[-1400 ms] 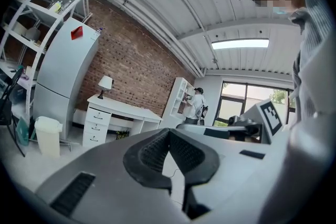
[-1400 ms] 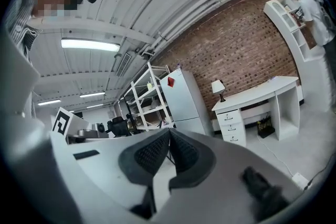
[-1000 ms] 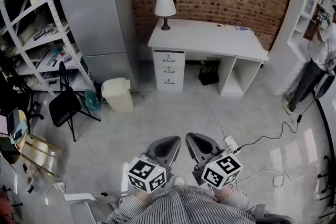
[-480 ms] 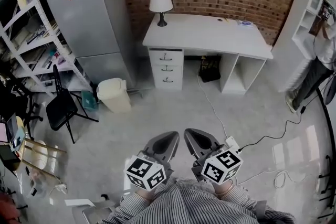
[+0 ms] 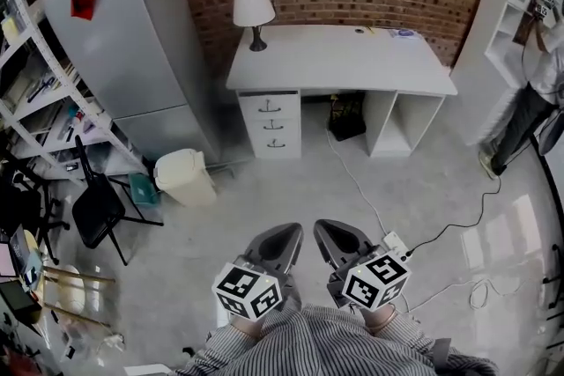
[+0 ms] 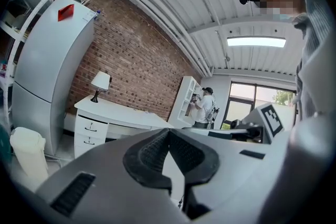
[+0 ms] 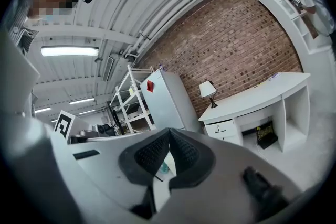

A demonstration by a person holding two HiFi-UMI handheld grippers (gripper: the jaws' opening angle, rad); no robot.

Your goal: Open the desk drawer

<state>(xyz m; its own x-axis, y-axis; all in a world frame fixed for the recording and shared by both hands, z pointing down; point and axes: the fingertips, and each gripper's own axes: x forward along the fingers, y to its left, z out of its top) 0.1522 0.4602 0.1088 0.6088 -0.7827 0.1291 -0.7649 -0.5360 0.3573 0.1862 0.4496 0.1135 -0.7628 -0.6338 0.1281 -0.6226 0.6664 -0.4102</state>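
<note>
In the head view the left gripper (image 5: 284,240) and right gripper (image 5: 331,239) hang side by side, well apart from the shut drawers (image 5: 269,124) under the white counter (image 5: 352,66), while the left gripper view shows its fingers (image 6: 149,152) closed together and empty, and the right gripper view shows its own fingers (image 7: 185,155) closed and empty too.

A pale bin (image 5: 185,178) stands beside the grey fridge (image 5: 123,48), perhaps touching it.
</note>
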